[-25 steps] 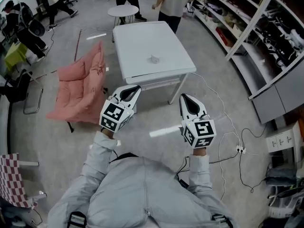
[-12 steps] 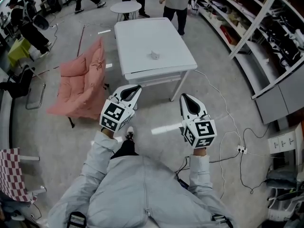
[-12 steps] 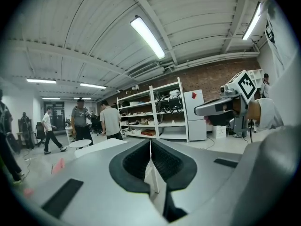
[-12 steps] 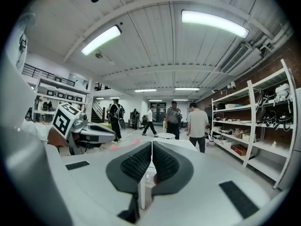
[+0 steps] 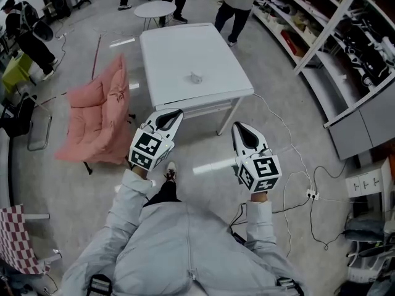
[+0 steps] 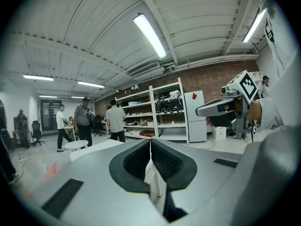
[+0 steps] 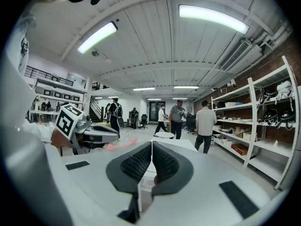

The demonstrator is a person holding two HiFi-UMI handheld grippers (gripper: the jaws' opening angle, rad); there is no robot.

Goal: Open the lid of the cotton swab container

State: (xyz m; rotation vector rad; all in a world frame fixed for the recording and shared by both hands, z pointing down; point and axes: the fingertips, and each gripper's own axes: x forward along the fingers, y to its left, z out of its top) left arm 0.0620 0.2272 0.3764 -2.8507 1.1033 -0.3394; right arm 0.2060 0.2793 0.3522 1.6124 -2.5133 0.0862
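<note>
Both pairs of jaws pressed together, empty.
Your left gripper (image 5: 174, 113) and right gripper (image 5: 241, 127) point to 12 o'clock at the table (image 5: 179, 48), which bears what is perhaps the swab container (image 5: 196, 77).

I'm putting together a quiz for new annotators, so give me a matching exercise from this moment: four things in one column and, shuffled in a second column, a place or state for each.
Things
1. small container
2. pink padded chair
3. left gripper
4. round side table

Places or states
A. jaws shut, nothing held
B. on the white table
C. beyond the white table's far edge
D. on the floor, left of the white table

Pairs: 1-B, 2-D, 3-A, 4-C
</note>
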